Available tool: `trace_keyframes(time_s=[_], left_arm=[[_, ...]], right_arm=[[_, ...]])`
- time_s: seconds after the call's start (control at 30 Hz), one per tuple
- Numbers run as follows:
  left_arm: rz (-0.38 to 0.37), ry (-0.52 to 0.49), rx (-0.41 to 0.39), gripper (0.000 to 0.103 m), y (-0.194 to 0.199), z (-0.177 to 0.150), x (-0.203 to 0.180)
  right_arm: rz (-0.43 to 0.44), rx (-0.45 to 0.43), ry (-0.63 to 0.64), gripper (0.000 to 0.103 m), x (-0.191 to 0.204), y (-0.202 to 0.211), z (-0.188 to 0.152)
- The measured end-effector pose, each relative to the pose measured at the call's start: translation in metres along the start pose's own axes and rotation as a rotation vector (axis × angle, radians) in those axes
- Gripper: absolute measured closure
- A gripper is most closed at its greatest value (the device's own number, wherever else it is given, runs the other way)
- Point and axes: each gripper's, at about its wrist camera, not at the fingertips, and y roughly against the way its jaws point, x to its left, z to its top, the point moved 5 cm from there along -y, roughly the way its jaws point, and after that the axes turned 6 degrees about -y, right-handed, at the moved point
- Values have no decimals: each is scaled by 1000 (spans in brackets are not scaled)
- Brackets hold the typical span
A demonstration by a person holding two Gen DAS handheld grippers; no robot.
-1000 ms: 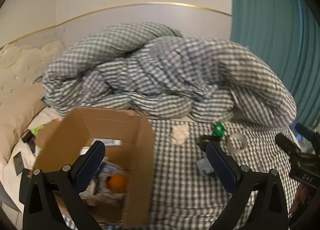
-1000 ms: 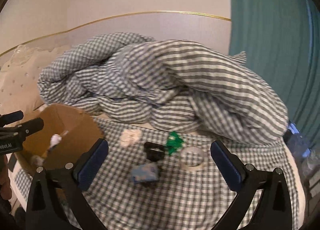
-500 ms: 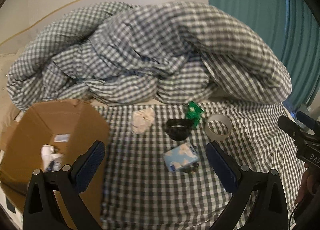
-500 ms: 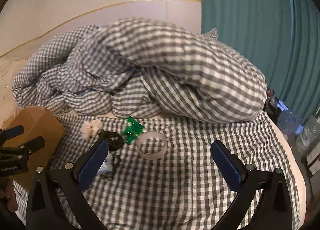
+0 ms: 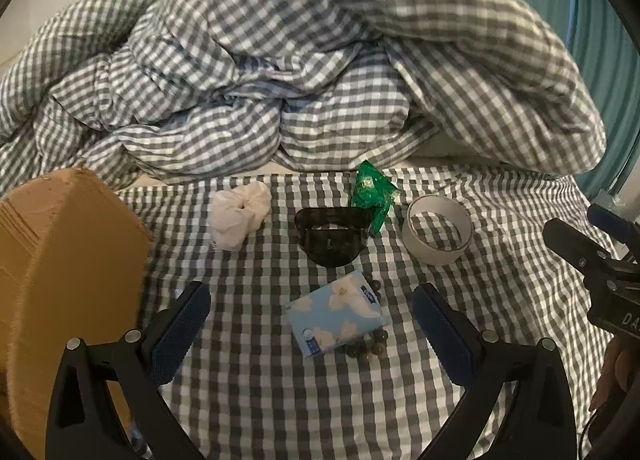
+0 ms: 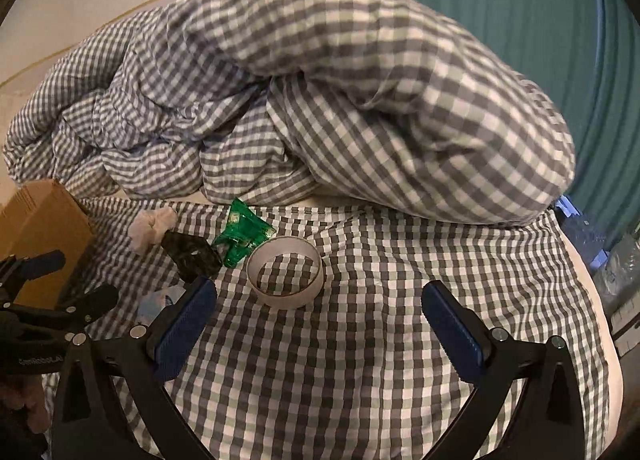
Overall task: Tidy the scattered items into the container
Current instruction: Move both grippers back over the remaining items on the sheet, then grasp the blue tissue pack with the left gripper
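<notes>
Both grippers are hanging wide apart and empty: the left gripper (image 5: 308, 324) over the tissue pack (image 5: 335, 315) mid-bed, the right gripper (image 6: 320, 312) near the tape ring (image 6: 285, 272).

Both wrist cams look forward, angled down at bed (image 5: 256, 388), close range. Shared: tape ring (image 5: 438, 234) (image 6: 285, 277), green wrapper (image 5: 372, 190), duvet (image 6: 320, 100).
</notes>
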Motion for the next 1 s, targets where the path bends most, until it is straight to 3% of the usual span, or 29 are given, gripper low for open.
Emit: trace_keyframes(time_s=[0.5, 0.6, 0.67, 0.8, 0.9, 0.97, 1.0], left_arm=[[-58, 24, 94, 2, -84, -18, -20], [-63, 26, 112, 11, -93, -21, -19], [-56, 23, 130, 25, -98, -24, -18], [-71, 19, 116, 33, -95, -24, -18], [-70, 1, 97, 52, -88, -20, -20], [-81, -2, 87, 79, -83, -17, -22], [-87, -2, 82, 84, -79, -15, -23]], right_arm=[[1, 46, -4, 0, -8, -44, -10], [2, 56, -13, 0, -9, -52, -13], [2, 62, -14, 0, -9, -56, -14], [5, 67, -13, 0, -7, -60, -17], [9, 69, -13, 0, -4, -60, -19], [14, 70, -13, 0, -1, -60, -19], [17, 70, -13, 0, 1, -59, -19]])
